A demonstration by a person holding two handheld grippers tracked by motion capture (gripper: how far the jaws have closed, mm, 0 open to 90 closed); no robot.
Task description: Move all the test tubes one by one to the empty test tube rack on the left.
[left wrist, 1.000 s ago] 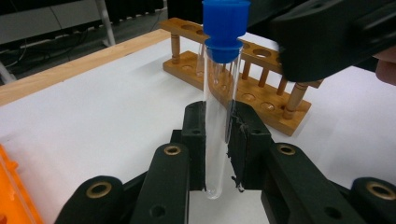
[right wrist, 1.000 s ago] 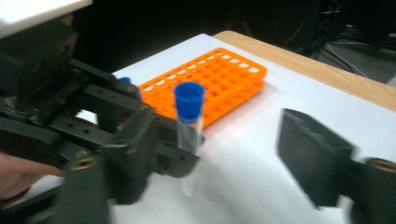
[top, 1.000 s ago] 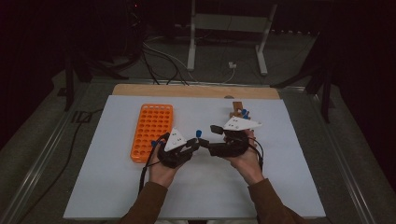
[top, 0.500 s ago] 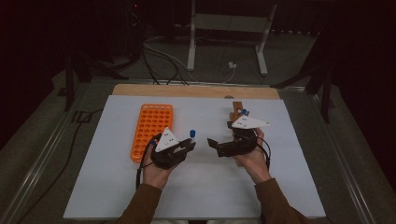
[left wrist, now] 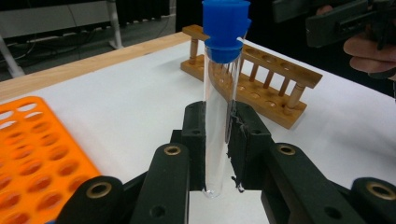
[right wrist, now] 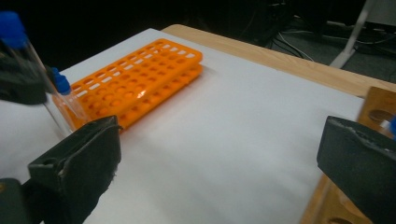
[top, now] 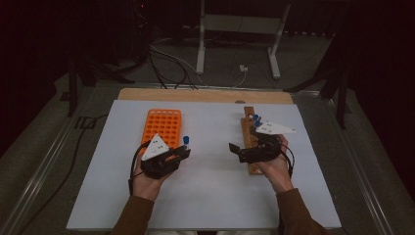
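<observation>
A: High view first. Where does everything sit?

B: White mat (top: 210,196) on the table. Orange rack (top: 164,126) left of centre, wooden rack (top: 250,142) right of centre. The left gripper (top: 183,152) is just beside the orange rack's near right corner with a tube (top: 186,143) in it, blue cap up. The right gripper (top: 235,149) rests at the wooden rack, jaws pointing toward the middle of the mat, nothing between them that I can make out.

A: Why that arrangement?

B: My judgement – the tube is carried low and close to the orange rack so it can drop into a hole there. The right hand is parked clear of it.

A: Left gripper view?

B: The left gripper (left wrist: 215,140) is clamped on the tube (left wrist: 219,126) at its lower part, rounded bottom showing just under the pads. Long axis upright, cap (left wrist: 225,25) at top, bottom toward the mat. A low grip on a clear tube – it could pivot if knocked. The wooden rack (left wrist: 261,79) stands well behind; the orange rack (left wrist: 32,149) is at the left.

A: Right gripper view?

B: The right gripper (right wrist: 219,158) has its jaws wide apart and empty. Beyond it lies the orange rack (right wrist: 140,79); at far left the tube (right wrist: 35,79) is blurred, leaning in this camera's frame, cap uppermost. The wooden rack (right wrist: 373,112) edges in at right.
</observation>
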